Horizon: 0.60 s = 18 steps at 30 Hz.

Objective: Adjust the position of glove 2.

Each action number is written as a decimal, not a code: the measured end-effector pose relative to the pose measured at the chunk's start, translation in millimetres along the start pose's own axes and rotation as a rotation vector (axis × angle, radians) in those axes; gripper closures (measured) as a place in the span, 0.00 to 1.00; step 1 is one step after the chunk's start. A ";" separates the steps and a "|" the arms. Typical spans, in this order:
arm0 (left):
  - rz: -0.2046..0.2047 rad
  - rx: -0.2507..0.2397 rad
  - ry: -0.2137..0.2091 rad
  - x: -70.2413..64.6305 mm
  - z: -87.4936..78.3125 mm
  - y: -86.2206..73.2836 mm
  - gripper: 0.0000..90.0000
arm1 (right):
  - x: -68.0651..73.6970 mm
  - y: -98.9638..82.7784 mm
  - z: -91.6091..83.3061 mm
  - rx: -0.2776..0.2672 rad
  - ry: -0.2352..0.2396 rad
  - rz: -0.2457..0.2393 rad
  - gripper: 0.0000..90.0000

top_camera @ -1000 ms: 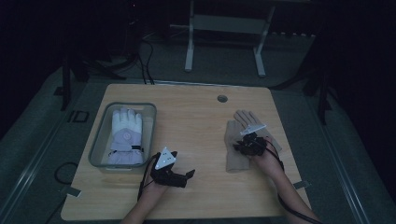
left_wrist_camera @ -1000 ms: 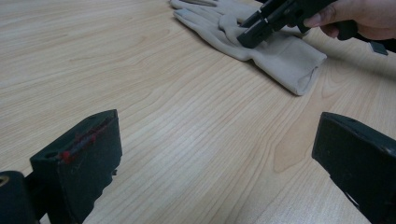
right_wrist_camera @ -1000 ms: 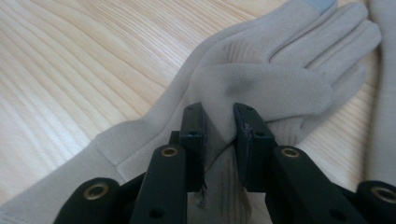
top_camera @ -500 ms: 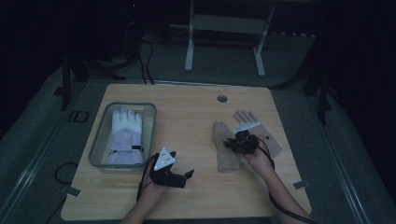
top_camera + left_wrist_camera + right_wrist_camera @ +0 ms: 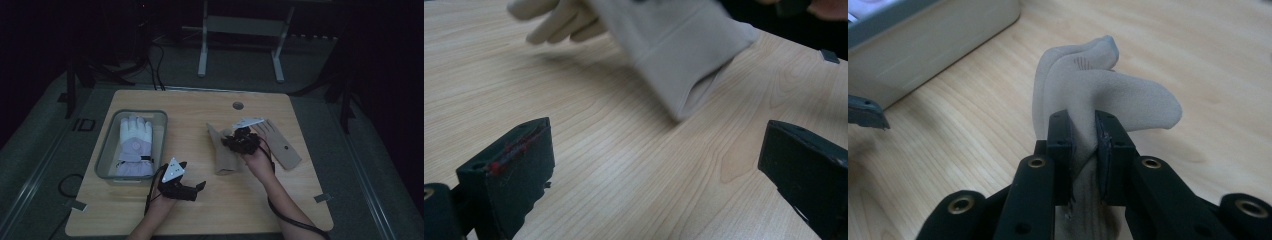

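Beige glove (image 5: 1088,95) pinched between right gripper (image 5: 1083,145) pads; left gripper (image 5: 659,165) wide open.

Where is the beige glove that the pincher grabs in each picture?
High view: the soft beige fabric glove hangs right of centre, under the right hand-held gripper.
Left gripper view: top middle, blurred, cuff lowest.
Right gripper view: centre, pinched between the black jaws.
Shared landmark: the light wooden table.
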<state>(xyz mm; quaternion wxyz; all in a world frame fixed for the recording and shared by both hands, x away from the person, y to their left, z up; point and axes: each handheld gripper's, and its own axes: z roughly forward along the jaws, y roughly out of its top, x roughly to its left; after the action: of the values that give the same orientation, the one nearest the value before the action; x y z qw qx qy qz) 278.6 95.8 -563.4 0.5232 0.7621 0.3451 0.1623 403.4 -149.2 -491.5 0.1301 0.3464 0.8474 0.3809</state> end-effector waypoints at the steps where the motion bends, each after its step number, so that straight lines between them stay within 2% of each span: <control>1: 0.001 0.001 0.000 0.1 0.1 -0.1 0.02 | 1.6 -2.0 6.6 0.011 -0.001 0.011 0.88; 4: 0.001 -0.003 -0.002 0.0 -0.5 -0.2 0.02 | 4.9 -9.5 24.9 0.050 -0.007 0.038 0.87; 8: -0.002 0.003 -0.004 0.7 -0.2 -0.7 0.02 | 8.0 -16.5 42.5 0.093 -0.006 0.048 0.84; 11: -0.002 0.002 -0.006 0.8 -0.3 -1.0 0.02 | 8.6 -20.1 52.0 0.119 0.001 0.023 0.74; 14: -0.001 -0.003 -0.006 0.7 -0.8 -0.9 0.02 | 6.6 -25.8 59.3 0.158 0.008 0.003 0.57; 16: -0.005 -0.001 -0.008 1.1 -0.2 -1.3 0.02 | 6.1 -28.3 59.8 0.146 0.027 0.008 0.54; 18: -0.008 0.003 -0.011 1.4 0.7 -1.9 0.02 | 7.4 -27.2 57.5 0.147 0.026 -0.005 0.53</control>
<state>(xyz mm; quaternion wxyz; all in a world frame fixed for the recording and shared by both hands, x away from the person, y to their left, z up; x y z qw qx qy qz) 279.3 96.7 -565.6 0.5247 0.7624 0.3453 0.1557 412.6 -124.9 -550.1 0.0944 0.3479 0.8756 0.3216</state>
